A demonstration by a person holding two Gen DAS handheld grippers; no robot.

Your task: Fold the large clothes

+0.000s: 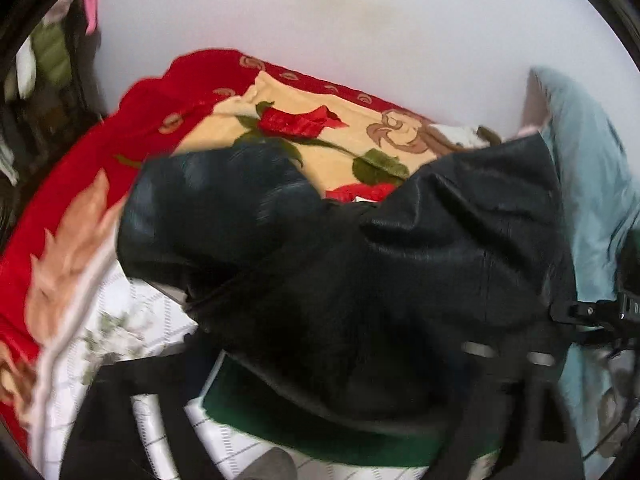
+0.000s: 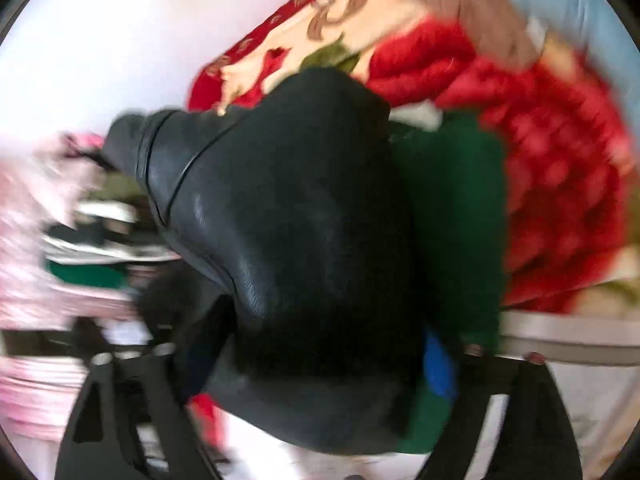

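- The black leather jacket [image 1: 360, 248] lies bunched on the rose-patterned blanket [image 1: 352, 128], beside a green garment [image 2: 452, 208].
- Left gripper [image 1: 304, 420] and right gripper [image 2: 316, 392] stand spread, pinching nothing.
- Blur hides seams; a grab probably snags the green garment too.

My left gripper [image 1: 320, 420]: black plastic fingers, matte, small silver metal tabs near the tips. My right gripper [image 2: 316, 400]: same black fingers with triangular cut-outs, silver screws on top. Both blurred.
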